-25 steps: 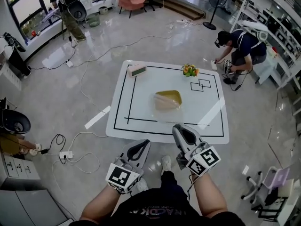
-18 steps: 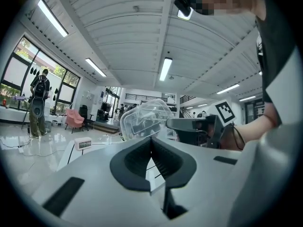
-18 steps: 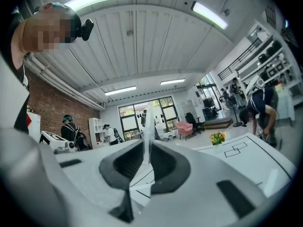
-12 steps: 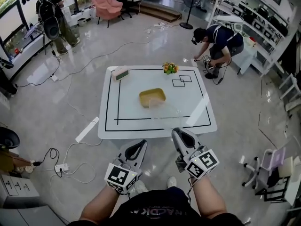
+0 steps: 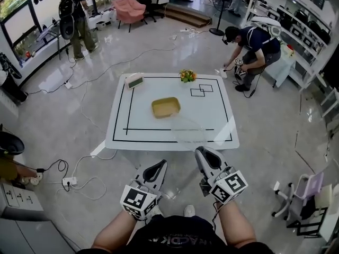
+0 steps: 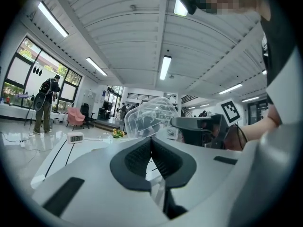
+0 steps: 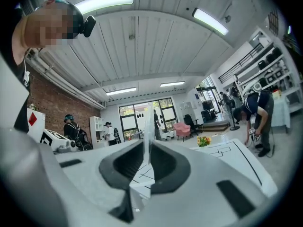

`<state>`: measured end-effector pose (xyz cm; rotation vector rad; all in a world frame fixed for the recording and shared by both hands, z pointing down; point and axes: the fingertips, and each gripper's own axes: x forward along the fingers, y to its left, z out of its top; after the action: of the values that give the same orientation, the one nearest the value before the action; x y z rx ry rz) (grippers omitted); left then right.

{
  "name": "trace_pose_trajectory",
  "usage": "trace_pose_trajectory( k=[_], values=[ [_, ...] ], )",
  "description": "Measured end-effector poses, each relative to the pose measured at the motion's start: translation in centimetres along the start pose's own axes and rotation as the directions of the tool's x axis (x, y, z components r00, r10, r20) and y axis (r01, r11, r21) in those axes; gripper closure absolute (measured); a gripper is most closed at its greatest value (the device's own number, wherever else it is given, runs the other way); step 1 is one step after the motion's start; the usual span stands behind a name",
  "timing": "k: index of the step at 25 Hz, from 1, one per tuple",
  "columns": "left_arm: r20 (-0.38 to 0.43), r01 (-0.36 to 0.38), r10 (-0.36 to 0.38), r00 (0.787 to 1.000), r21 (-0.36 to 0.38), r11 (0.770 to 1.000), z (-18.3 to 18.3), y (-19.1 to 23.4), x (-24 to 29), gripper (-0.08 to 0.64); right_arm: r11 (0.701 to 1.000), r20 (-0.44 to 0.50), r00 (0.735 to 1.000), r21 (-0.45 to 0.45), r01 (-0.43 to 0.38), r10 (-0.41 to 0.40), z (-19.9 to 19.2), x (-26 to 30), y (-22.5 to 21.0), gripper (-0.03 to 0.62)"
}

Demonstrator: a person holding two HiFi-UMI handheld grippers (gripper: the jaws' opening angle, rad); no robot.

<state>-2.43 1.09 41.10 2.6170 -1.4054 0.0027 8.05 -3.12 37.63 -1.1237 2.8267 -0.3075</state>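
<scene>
Left: the left forearm [image 5: 113,230] is reaching forward and down from the body, carrying the left gripper [image 5: 158,166] short of the near edge of the white bench [image 5: 123,127]. Its marker cube is facing up, close to the person, and its tongs are pointing away toward the bench. In the left gripper view the tongs are pressing together, with nothing showing between them.

Centre: a yellow tray [image 5: 166,107] is lying on the bench inside the black outline, with a small clock [image 5: 134,80] at the far left corner and a bunch of flowers [image 5: 186,75] at the far edge.

Right: the right forearm [image 5: 237,229] is lying parallel to the left one, and the right gripper [image 5: 203,153] is sitting slightly farther forward than the left gripper. Its tongs are pinching the thin wall of a clear plastic container [image 5: 188,133], which is hanging over the near edge of the bench, right of centre and nearer than the yellow tray. In the right gripper view the wall is showing as an upright transparent strip between the dark pads. In the left gripper view the container is standing just left of the right gripper.

Far right: a person [image 5: 254,40] is crouching on the floor beyond the bench.
</scene>
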Motion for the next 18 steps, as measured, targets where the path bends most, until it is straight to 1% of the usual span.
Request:
trace_pose_trajectory(
  k=[2, 5, 9, 18],
  values=[
    [-0.006, -0.023, 0.023, 1.000, -0.005, 1.000, -0.2, -1.3, 0.2, 0.557, 1.000, 0.006, 1.000, 0.010, -0.024, 0.024, 0.1, -1.0, -0.5, 0.557],
    [-0.012, -0.062, 0.063, 0.998, 0.007, 0.998, -0.1, -3.3, 0.2, 0.557, 0.997, 0.014, 0.997, 0.025, -0.071, 0.071, 0.3, -2.3, -0.8, 0.557],
    [-0.008, -0.103, 0.103, 0.995, 0.011, 0.995, -0.4, -6.0, 0.2, 0.557, 0.993, 0.011, 0.994, 0.044, -0.109, 0.109, -0.1, -4.4, -1.6, 0.557],
    [-0.002, -0.194, 0.194, 0.981, 0.015, 0.981, -1.3, -9.4, 0.5, 0.557, 0.979, 0.008, 0.981, 0.067, -0.195, 0.195, -0.6, -6.6, -2.7, 0.557]
  ],
)
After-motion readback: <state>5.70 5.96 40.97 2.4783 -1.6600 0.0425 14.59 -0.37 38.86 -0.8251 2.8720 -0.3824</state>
